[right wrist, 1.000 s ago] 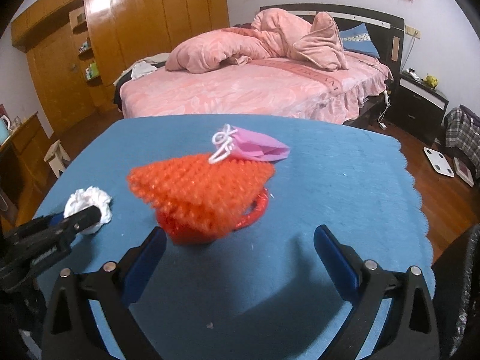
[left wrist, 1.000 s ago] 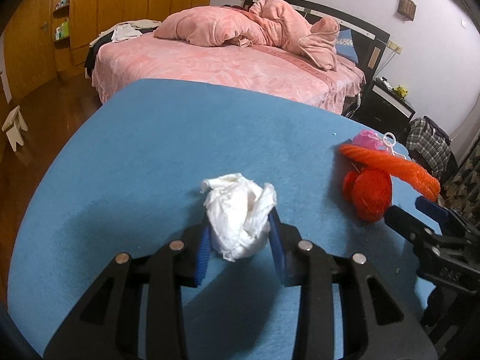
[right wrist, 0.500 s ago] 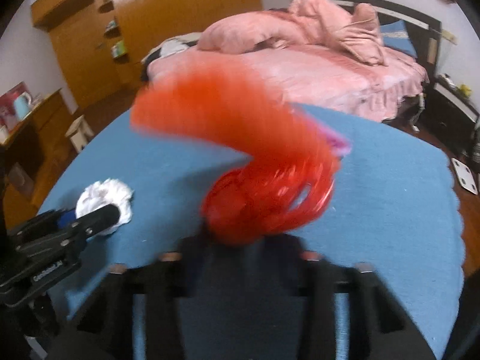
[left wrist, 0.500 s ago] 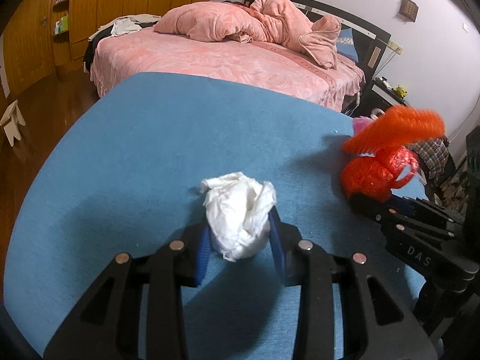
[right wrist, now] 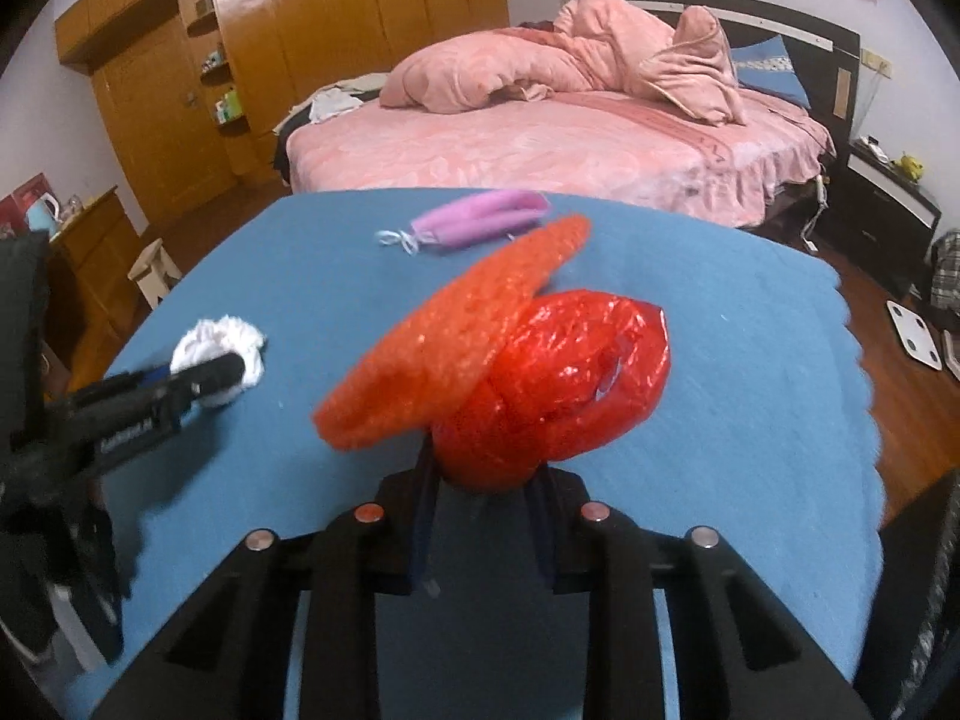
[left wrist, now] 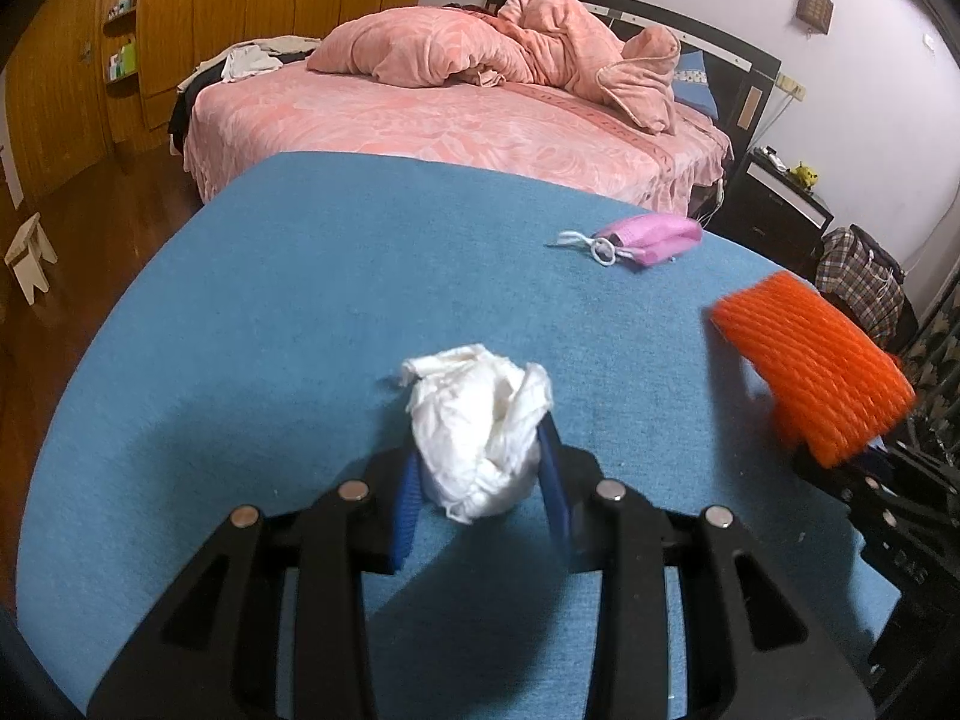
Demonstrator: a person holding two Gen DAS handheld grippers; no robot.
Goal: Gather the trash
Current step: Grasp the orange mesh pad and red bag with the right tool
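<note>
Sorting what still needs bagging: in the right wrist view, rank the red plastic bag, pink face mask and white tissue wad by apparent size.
1. red plastic bag, though nearest the camera
2. pink face mask
3. white tissue wad, partly hidden, so the last two are unsure

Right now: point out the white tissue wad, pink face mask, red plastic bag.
white tissue wad [left wrist: 480, 420], left wrist view, crumpled middle.
pink face mask [left wrist: 654, 237], left wrist view, folded body.
red plastic bag [right wrist: 558, 384], right wrist view, bunched middle.

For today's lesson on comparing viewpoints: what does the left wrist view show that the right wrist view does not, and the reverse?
Only the left wrist view shows the left gripper gripping the white tissue wad head-on, between its blue pads.

Only the right wrist view shows the red plastic bag between the closing jaws of the right gripper, and a floor scale.

Both show the orange foam net, pink mask, blue tablecloth and pink bed.
</note>
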